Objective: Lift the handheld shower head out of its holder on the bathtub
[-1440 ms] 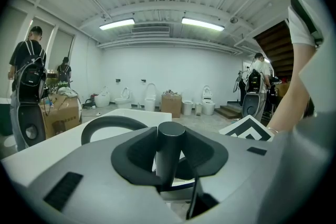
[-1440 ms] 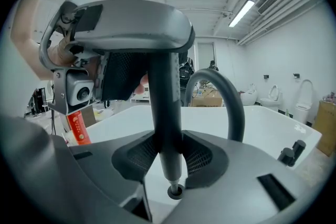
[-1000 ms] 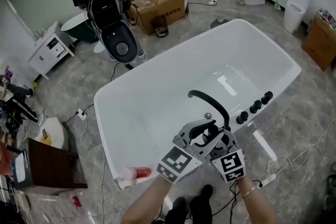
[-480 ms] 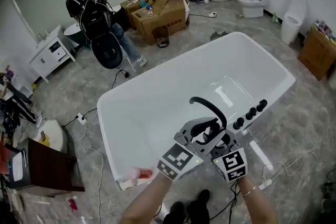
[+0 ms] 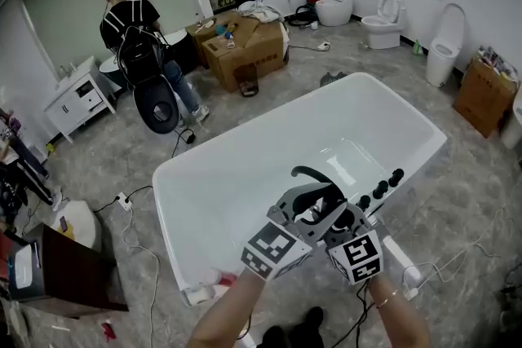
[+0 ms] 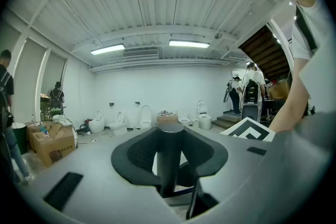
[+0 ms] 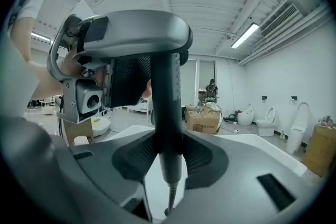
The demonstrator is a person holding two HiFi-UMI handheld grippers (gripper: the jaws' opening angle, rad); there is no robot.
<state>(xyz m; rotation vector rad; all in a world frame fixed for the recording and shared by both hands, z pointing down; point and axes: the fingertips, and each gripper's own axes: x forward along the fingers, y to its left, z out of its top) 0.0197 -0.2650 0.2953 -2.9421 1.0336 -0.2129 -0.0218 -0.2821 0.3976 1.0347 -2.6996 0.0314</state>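
The dark handheld shower head is held over the near rim of the white bathtub, with both grippers on it. In the left gripper view my left gripper is shut on its upright dark handle. In the right gripper view my right gripper is shut on the same handle, with the broad grey head overhead and the thin hose hanging below the jaws. In the head view the left gripper and right gripper sit side by side. The holder is hidden behind them.
A black curved spout and three black knobs stand on the tub's near rim. A pink bottle lies at the tub's near-left corner. Cables and a power strip cross the floor. Behind are cardboard boxes, toilets and a person.
Both grippers have risen together with the shower head in them; the tub and floor look farther below. The person at the back has shifted left.
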